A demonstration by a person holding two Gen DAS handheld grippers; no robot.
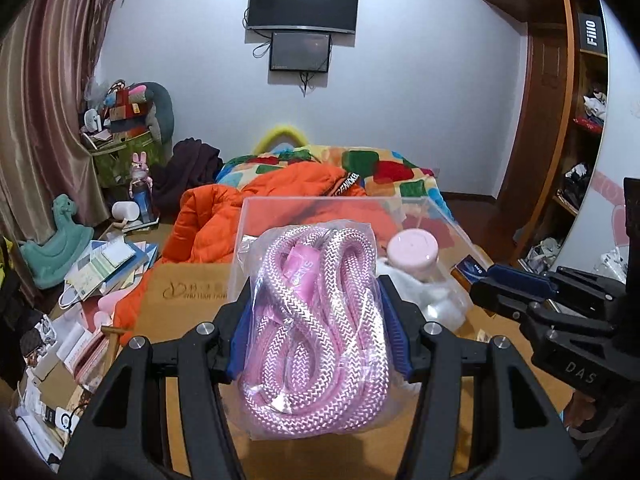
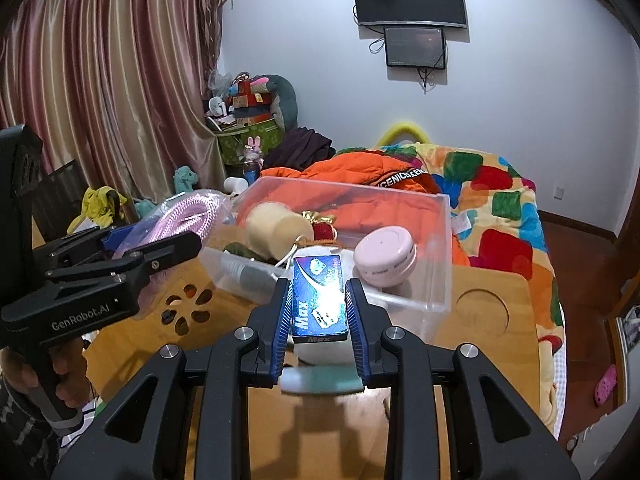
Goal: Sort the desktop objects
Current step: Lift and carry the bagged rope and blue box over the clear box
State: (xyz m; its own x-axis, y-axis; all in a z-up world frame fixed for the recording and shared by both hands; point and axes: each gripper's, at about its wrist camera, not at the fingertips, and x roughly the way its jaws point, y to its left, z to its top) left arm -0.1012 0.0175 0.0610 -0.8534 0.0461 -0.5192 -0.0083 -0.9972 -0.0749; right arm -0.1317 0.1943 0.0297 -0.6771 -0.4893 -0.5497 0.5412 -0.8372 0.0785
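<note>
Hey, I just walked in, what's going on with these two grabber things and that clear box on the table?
A person is sorting desk items with a handheld gripper in each hand. The left gripper is clamped on a bagged pink rope, raised in front of the clear plastic bin. The right gripper holds a blue Max box near the bin's front edge. A pink round jar and a cream cylinder already lie inside the bin.

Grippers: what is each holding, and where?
Left gripper pinches the bagged pink rope across its middle; right gripper clamps the blue Max box by its long sides.
</note>
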